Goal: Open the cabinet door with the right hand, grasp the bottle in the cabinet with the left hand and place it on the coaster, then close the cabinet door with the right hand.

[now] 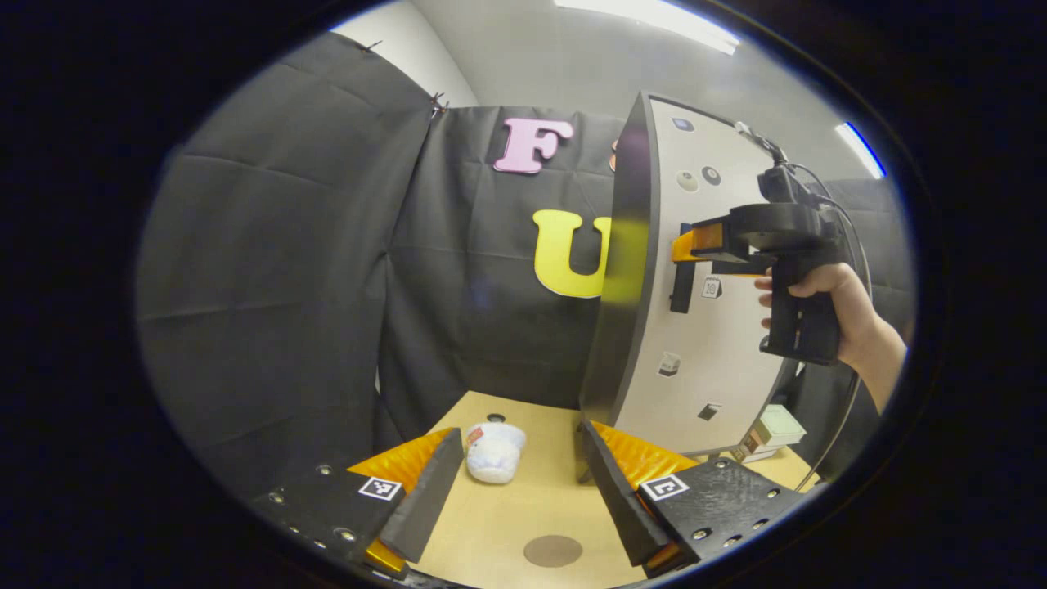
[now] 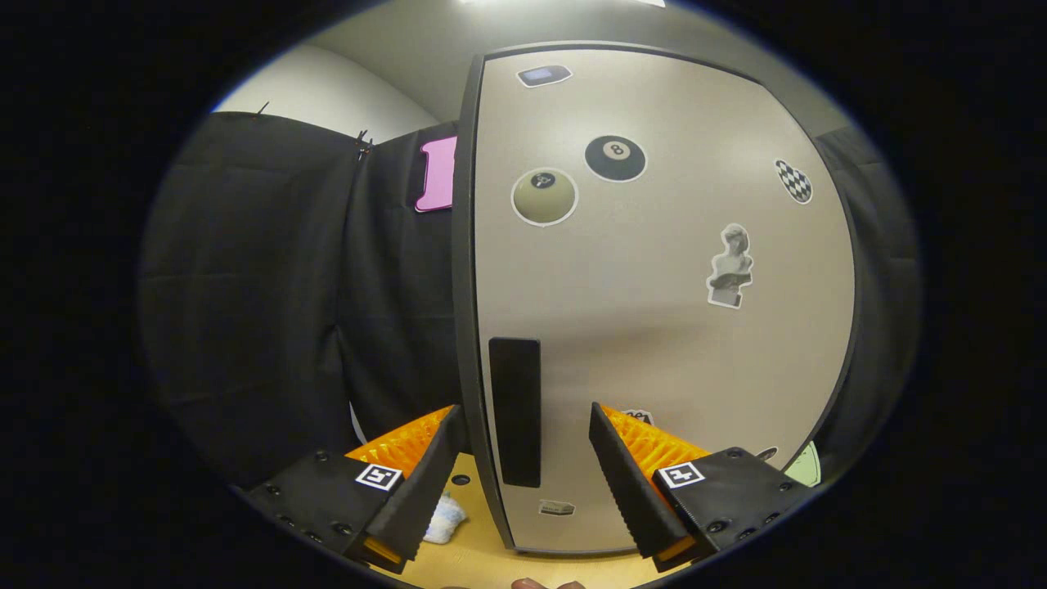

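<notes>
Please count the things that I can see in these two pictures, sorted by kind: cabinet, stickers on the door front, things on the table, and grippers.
Tall beige cabinet with dark edges: 1
Long black door handle: 1
Round ball stickers: 2
Checkered sticker: 1
Statue bust sticker: 1
White crumpled cloth: 1
Round brown coaster: 1
Grippers, left and right: 2
Total: 10

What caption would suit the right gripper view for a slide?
Open right gripper faces the closed cabinet door, its fingers either side of the black handle.
</notes>
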{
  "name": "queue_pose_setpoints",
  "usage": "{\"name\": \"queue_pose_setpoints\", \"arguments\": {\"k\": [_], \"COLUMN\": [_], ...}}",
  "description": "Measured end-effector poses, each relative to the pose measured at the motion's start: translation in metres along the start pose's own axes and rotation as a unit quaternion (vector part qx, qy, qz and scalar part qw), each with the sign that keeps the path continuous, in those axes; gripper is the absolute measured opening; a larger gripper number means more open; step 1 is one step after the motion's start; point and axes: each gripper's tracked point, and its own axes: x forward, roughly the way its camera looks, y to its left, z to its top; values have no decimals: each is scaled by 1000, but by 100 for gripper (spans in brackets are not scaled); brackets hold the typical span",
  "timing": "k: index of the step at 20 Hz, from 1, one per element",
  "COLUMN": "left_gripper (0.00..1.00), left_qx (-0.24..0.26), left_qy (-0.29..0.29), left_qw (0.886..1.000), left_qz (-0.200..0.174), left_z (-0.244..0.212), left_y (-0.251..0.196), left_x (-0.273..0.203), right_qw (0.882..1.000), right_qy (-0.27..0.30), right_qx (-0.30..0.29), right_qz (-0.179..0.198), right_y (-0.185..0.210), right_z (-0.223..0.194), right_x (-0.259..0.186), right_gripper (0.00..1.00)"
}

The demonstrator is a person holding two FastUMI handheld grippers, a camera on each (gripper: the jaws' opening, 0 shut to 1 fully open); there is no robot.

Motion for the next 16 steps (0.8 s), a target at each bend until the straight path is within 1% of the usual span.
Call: {"name": "queue_pose_setpoints", "arguments": {"k": [2, 4, 5, 6, 7, 8, 10, 13, 14, 15, 16], "left_gripper": [88, 88, 88, 88, 88, 88, 90, 90, 88, 88, 88], "left_qx": [-3, -8, -11, -13, -14, -14, -13, -18, -20, -22, -22], "left_qy": [5, 12, 17, 19, 19, 20, 17, 11, 10, 11, 11], "left_qw": [1000, 1000, 1000, 1000, 1000, 1000, 1000, 1000, 1000, 1000, 1000], "left_qz": [6, 11, 13, 15, 15, 15, 11, 4, 4, 4, 4], "left_z": [-3, -9, -13, -15, -16, -15, -13, -9, -7, -9, -9], "left_y": [5, 9, 10, 11, 12, 12, 10, 6, 5, 5, 5], "left_x": [1, 2, 3, 3, 4, 5, 7, 7, 7, 8, 8], "right_qw": [1000, 1000, 1000, 1000, 1000, 999, 999, 999, 998, 998, 998], "right_qy": [2, 6, 10, 15, 19, 23, 30, 36, 40, 39, 39], "right_qx": [-2, -11, -13, -11, -7, -3, 3, -11, -11, -9, -2], "right_qz": [-10, -16, -18, -20, -22, -26, -26, -29, -38, -52, -55], "right_y": [1, 2, 4, 4, 6, 6, 10, 10, 7, 0, 0], "right_z": [-3, -6, -10, -12, -14, -16, -19, -21, -23, -21, -22], "right_x": [8, 16, 19, 22, 24, 26, 30, 34, 34, 34, 34], "right_gripper": [98, 98, 92, 97, 96, 82, 63, 59, 51, 51, 37]}}
